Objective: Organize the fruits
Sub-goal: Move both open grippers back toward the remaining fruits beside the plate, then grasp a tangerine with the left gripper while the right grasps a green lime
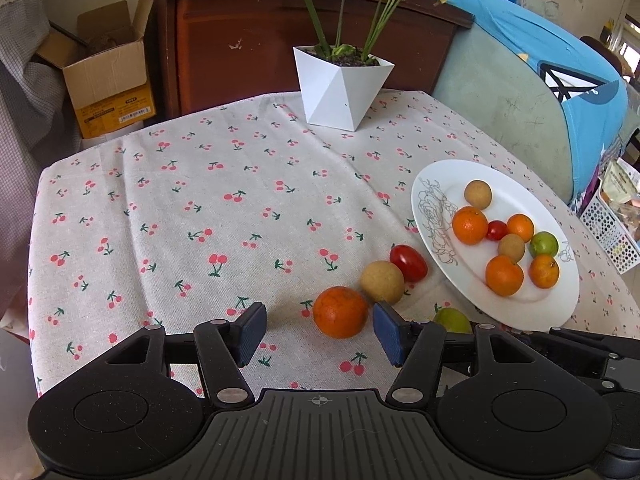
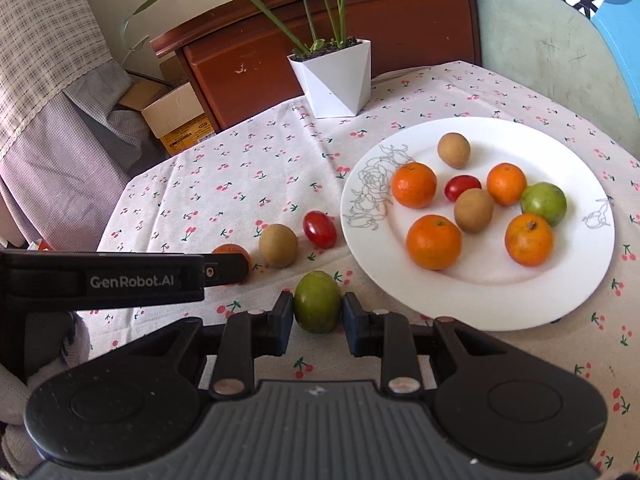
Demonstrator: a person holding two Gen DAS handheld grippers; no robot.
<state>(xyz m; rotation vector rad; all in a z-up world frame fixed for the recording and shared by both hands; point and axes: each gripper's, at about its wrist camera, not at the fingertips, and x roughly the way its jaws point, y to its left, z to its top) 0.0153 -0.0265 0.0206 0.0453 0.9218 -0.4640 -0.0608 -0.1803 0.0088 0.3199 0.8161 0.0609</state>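
Note:
A white plate (image 2: 560, 304) on the cherry-print cloth holds several fruits: oranges, brown longans, a cherry tomato and a green fruit. It also shows in the left wrist view (image 1: 556, 304). Loose on the cloth lie an orange (image 1: 340, 312), a brown longan (image 1: 382, 282), a red tomato (image 1: 408, 263) and a green fruit (image 2: 318, 302). My left gripper (image 1: 320, 330) is open, its fingers either side of the orange's near part. My right gripper (image 2: 316, 320) is shut on the green fruit, which rests on the cloth.
A white angular plant pot (image 1: 340, 88) stands at the table's far edge, leaves overhead. A wooden headboard (image 1: 240, 48) and a cardboard box (image 1: 108, 76) lie beyond. A white basket (image 1: 612, 232) sits off the right edge. The left gripper's body (image 2: 120, 276) shows in the right wrist view.

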